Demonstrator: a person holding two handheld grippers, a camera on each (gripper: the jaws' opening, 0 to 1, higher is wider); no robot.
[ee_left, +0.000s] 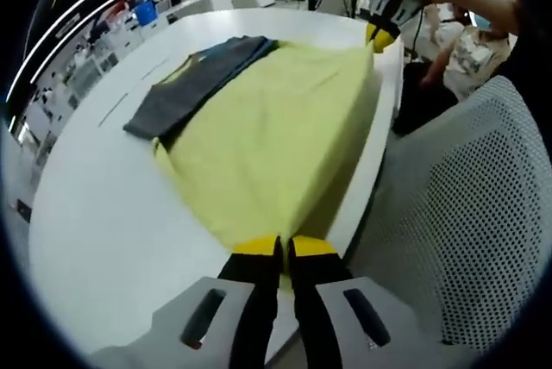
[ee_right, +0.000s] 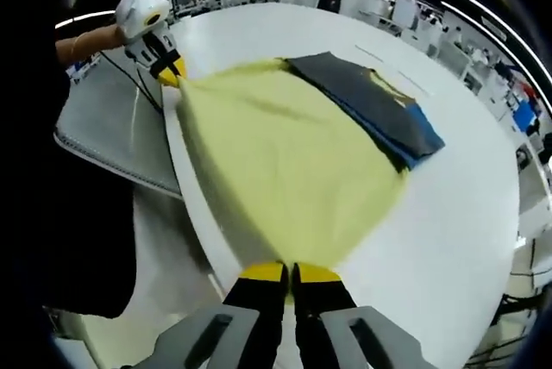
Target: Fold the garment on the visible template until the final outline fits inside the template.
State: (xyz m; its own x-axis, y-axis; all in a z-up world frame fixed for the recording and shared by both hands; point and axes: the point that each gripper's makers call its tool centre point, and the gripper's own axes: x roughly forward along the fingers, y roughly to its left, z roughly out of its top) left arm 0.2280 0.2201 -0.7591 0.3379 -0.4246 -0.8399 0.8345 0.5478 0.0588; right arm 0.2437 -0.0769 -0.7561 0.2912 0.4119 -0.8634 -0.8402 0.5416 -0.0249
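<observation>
Two tools grip one hem of the soft yellow fabric garment [ee_left: 276,128]. Nearest in the left gripper view, the left tool [ee_left: 285,248] has its yellow-tipped jaws pressed together on a corner of that cloth at the near rim of the white round counter [ee_left: 103,222]; the right tool [ee_left: 377,34] shows beyond the garment, at the other corner along the same rim. In the right gripper view the right tool [ee_right: 289,274] is likewise clamped on the cloth, with the left tool [ee_right: 168,74] pinching the far corner.

Judging by this, folding is at an early to middle stage: the hem looks lifted and held taut, ready to be carried over, and the fold itself is not yet laid.

Past the held edge, the garment spreads broad and mostly smooth across the counter. Its far end lies against a dark grey folded cloth with a blue edge [ee_left: 203,80], possibly the template; I cannot tell.
</observation>
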